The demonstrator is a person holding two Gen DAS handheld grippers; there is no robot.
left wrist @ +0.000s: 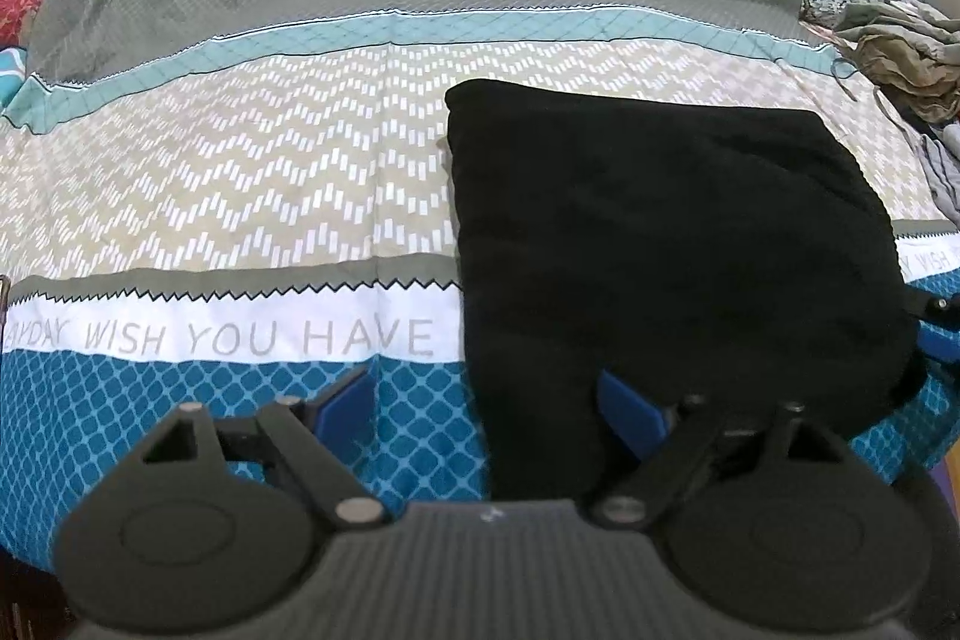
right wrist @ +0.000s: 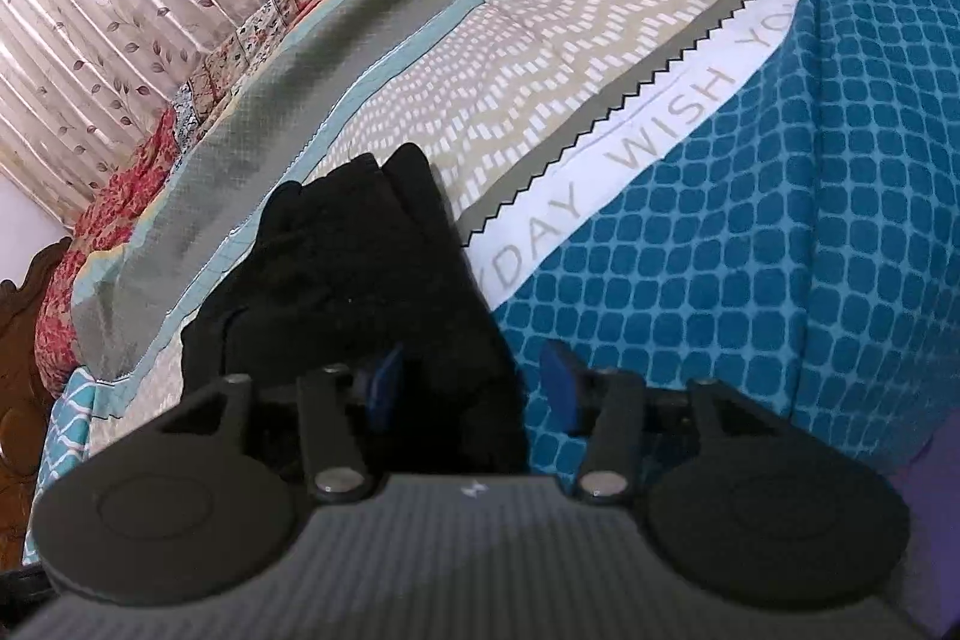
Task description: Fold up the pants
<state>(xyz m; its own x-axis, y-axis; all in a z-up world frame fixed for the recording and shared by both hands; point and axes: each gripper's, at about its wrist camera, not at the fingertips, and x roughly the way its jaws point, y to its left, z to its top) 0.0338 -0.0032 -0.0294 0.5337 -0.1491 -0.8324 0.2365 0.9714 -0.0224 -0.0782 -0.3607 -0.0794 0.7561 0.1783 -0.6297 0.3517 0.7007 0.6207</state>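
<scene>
Left tongs [left wrist: 489,415]: spread wide, straddling the near left edge of the black pants [left wrist: 672,244], gripping nothing. Right tongs [right wrist: 474,388]: parted, across the pants' near right edge, not clamped. Pants: folded bundle on the bedspread [left wrist: 240,196], near the bed's front edge. Beyond the pants: loose clothes pile [left wrist: 900,58]. Risk: closing on the top layer only would likely pull the fold apart

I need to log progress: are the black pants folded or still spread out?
Folded: the black pants lie as one compact block on the bedspread, no legs trailing. Both tongs, left and right, stand open.
</scene>
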